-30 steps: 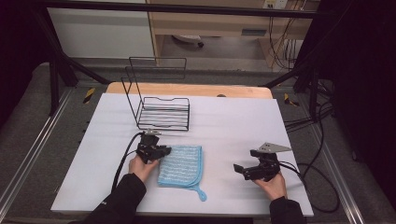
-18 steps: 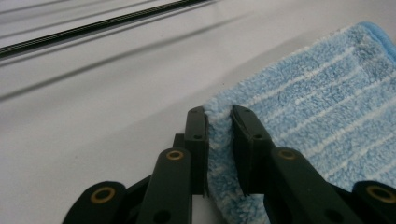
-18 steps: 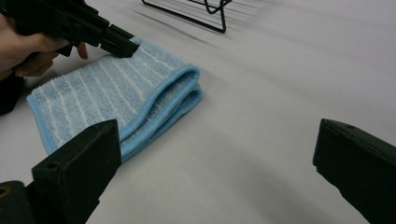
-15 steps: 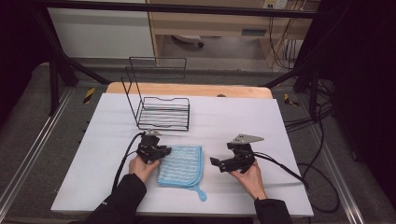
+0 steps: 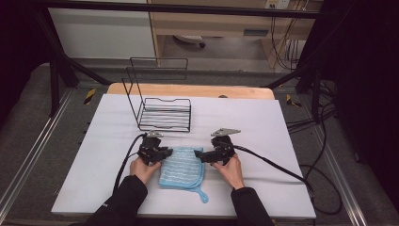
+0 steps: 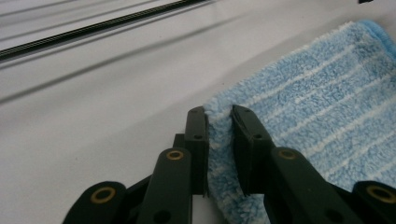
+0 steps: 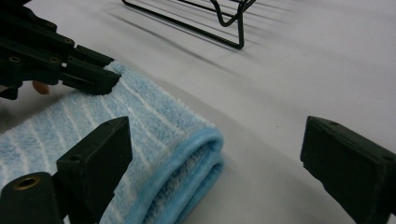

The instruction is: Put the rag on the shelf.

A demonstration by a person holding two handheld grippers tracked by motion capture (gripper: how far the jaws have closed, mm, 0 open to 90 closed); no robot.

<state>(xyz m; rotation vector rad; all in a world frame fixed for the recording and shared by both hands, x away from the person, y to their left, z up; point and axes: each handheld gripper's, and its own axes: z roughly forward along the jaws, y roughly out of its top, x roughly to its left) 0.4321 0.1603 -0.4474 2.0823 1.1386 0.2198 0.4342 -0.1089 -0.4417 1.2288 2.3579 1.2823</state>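
Observation:
A folded blue towel (image 5: 181, 168) with white stripes lies flat near the table's front edge. My left gripper (image 5: 165, 152) is shut on the towel's far left corner; in the left gripper view its jaws pinch the fluffy edge (image 6: 219, 135). My right gripper (image 5: 198, 156) is at the towel's far right corner. It is open, its jaws have just been closing a little, and the folded corner (image 7: 196, 144) lies between them untouched. The left gripper (image 7: 79, 70) also appears across the towel in the right gripper view.
A black wire rack (image 5: 164, 114) stands behind the towel on the white table cover (image 5: 254, 127); its foot (image 7: 233, 28) is close ahead of the right gripper. A cable (image 5: 277, 165) trails to the right. The towel's hanging loop (image 5: 203, 197) points toward the front edge.
My right gripper has moved left across the table to the towel's right corner. The left gripper and the towel have stayed put.

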